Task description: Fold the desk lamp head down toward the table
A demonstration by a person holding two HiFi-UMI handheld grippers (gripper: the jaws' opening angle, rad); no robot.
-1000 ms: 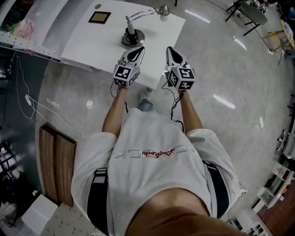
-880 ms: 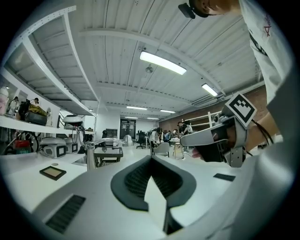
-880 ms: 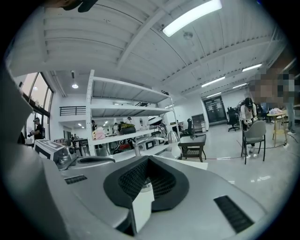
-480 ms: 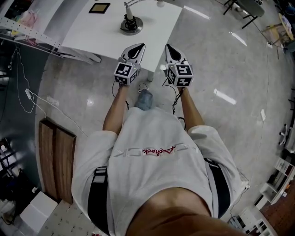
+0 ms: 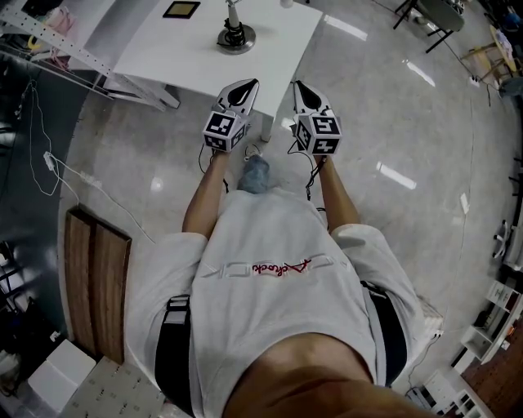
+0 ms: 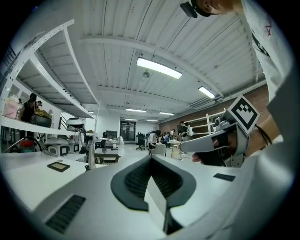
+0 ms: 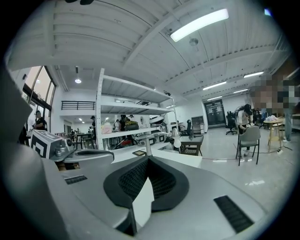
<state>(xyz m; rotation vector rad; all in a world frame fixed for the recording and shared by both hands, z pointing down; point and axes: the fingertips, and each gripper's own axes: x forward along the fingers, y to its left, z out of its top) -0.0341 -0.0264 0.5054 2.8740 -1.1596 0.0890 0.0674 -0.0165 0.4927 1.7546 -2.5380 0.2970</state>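
The desk lamp stands on the white table (image 5: 163, 57) at the top of the head view; only its round base (image 5: 235, 37) and the foot of its stem show there, the head being cut off. Both grippers are off the table's near edge, short of the lamp. My left gripper (image 5: 244, 84) and right gripper (image 5: 300, 85) are side by side, both shut and holding nothing. In the left gripper view (image 6: 151, 157) the lamp stem (image 6: 91, 159) is far ahead at the left. Over the shut right gripper (image 7: 148, 158), that gripper's view shows the stem (image 7: 148, 144) and lamp head (image 7: 176, 138).
A small dark square pad (image 5: 181, 9) lies on the table left of the lamp. A metal shelf rack (image 5: 57, 49) is at the left, cables (image 5: 49, 171) and a wooden board (image 5: 98, 286) lie on the floor. Chairs (image 5: 441, 20) stand far right.
The table and lamp have slid toward the top of the head view as the person backed away; the lamp head has left the frame. Both grippers stay shut.
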